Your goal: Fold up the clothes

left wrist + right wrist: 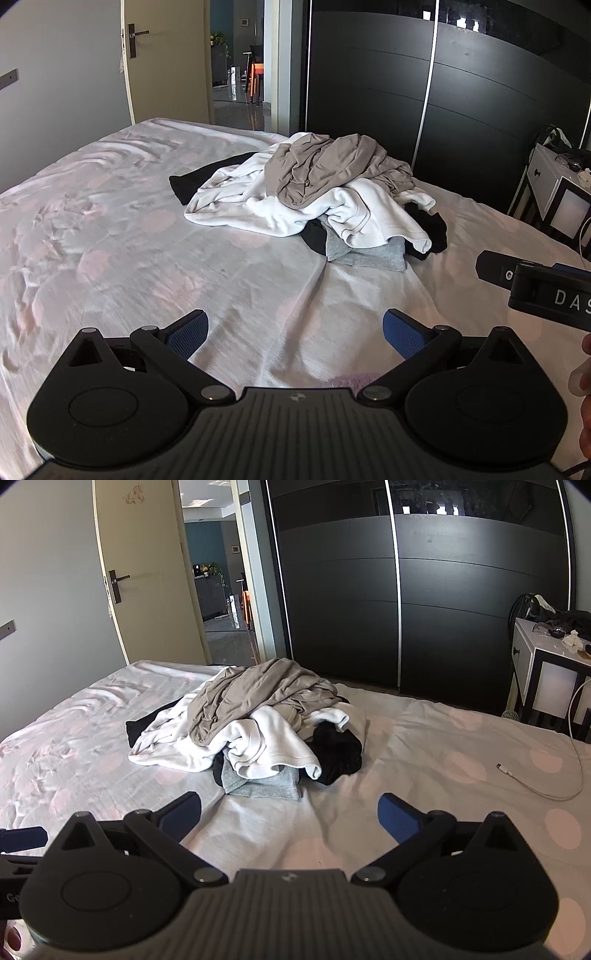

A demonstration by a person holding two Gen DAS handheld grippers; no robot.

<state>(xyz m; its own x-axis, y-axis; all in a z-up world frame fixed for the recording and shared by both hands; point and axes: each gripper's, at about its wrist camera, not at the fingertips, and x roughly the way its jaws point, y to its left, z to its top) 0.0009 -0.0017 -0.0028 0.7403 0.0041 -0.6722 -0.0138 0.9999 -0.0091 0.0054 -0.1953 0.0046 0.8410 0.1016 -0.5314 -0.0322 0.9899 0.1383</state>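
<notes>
In your left wrist view, the left gripper (294, 334) sits low in the frame with its blue-padded fingers (188, 332) spread wide apart, holding nothing, above the bed (110, 240). Its sheet is pale with faint pink dots and rumpled toward the left edge. The pile of clothes (314, 195) lies unfolded at the centre: a taupe garment (332, 166) on top, a white sweatshirt (295, 210) beneath, black and grey pieces poking out below. Behind it, upper right, stands a black sliding wardrobe (443, 92); an open door (162, 59) is upper left.

In your right wrist view, the right gripper (289, 814) likewise has its fingers well apart and empty. The pile (255, 723) sits centre frame. A white charging cable (546, 786) trails across the sheet at the right, below a white nightstand (546, 672).
</notes>
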